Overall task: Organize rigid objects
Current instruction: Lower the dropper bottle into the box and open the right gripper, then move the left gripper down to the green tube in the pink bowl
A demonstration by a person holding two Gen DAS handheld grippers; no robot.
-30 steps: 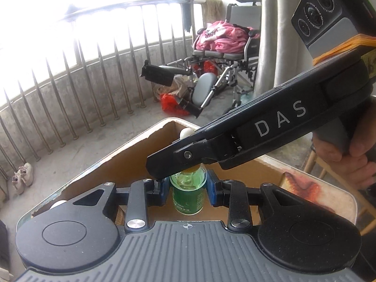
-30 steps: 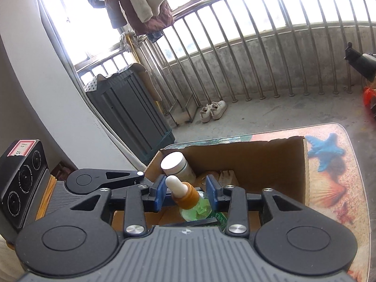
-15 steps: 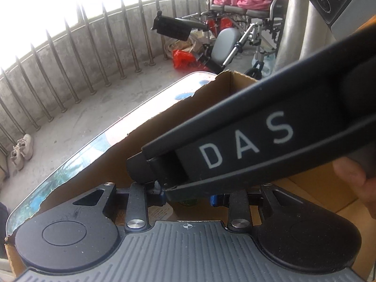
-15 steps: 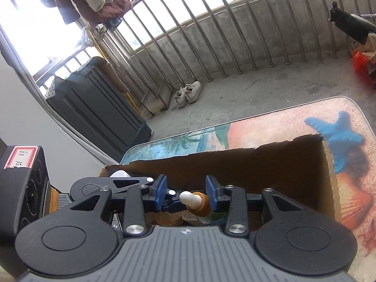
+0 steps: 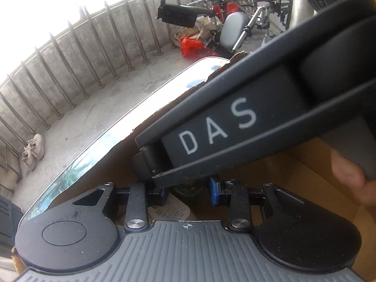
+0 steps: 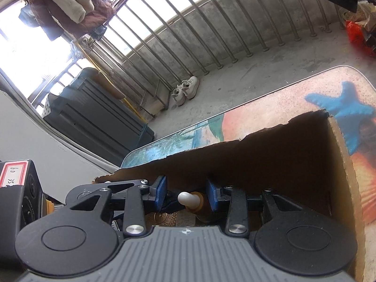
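Clearly, "DAS" on right claw (image 6: pixel 185 196) grasping dropper bottle (image 6: pixel 191 201), left claw (image 5: pixel 188 191) grasping bottle too.

Two handheld grippers, black arms on ribbed grey bodies. Blue pads (image 6: pixel 161 191) on the right gripper (image 6: pixel 185 193), silver screws behind them. White "DAS" lettering above the left gripper (image 5: pixel 188 191). Red-bordered label (image 6: pixel 13 172) left of the pads.

Home balcony: railing (image 6: pixel 211 35), hung laundry (image 6: pixel 63 7), shoes (image 6: pixel 185 90), wheelchair (image 5: pixel 246 11).
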